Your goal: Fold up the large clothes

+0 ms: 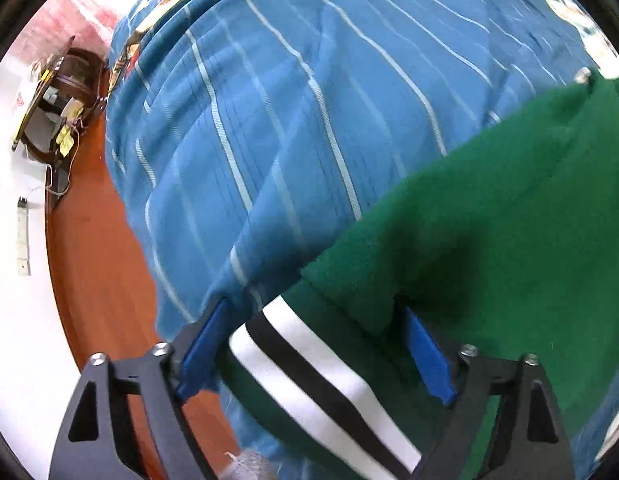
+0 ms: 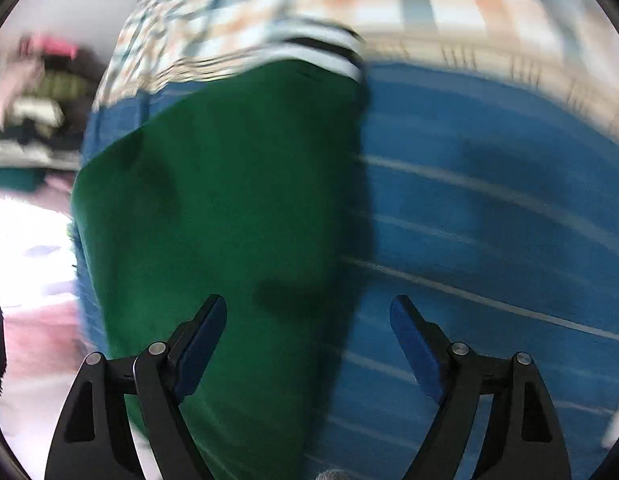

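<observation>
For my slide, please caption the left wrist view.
Open left gripper over a green garment lying on blue striped bedding.

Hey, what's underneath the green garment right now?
The green garment lies on a blue striped bedspread, which shows all around it. Whatever is directly beneath the green cloth is covered.
</observation>
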